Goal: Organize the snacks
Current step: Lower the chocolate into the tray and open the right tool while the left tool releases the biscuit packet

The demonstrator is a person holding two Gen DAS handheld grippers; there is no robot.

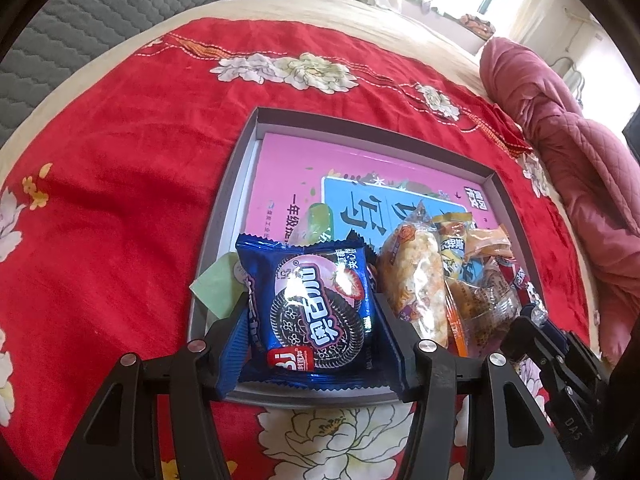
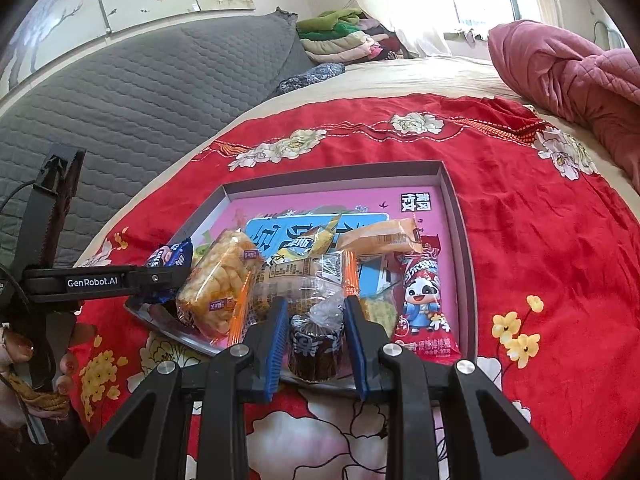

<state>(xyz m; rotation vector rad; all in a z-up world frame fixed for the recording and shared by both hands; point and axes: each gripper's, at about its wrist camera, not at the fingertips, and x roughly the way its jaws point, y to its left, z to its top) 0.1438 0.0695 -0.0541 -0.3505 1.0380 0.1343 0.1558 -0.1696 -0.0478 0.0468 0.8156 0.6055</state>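
Blue foil cookie packet (image 1: 316, 308) sits between left gripper (image 1: 312, 320) pads — jaws about half spread, both pads against packet sides, packet over near-left corner of grey tray (image 1: 236, 184). Right gripper (image 2: 316, 320) nearly closed — clamps small dark-wrapped snack (image 2: 316, 340) at tray's near edge. Other snack packets piled beside.

cloth (image 1: 120, 160): red, white and yellow flowers | tray (image 1: 224, 208): grey | booklet (image 1: 288, 176): pink, blue panel | cookie packet (image 1: 316, 304): blue, 6 o'clock | quilt (image 1: 568, 152): dusty rose, 3 o'clock
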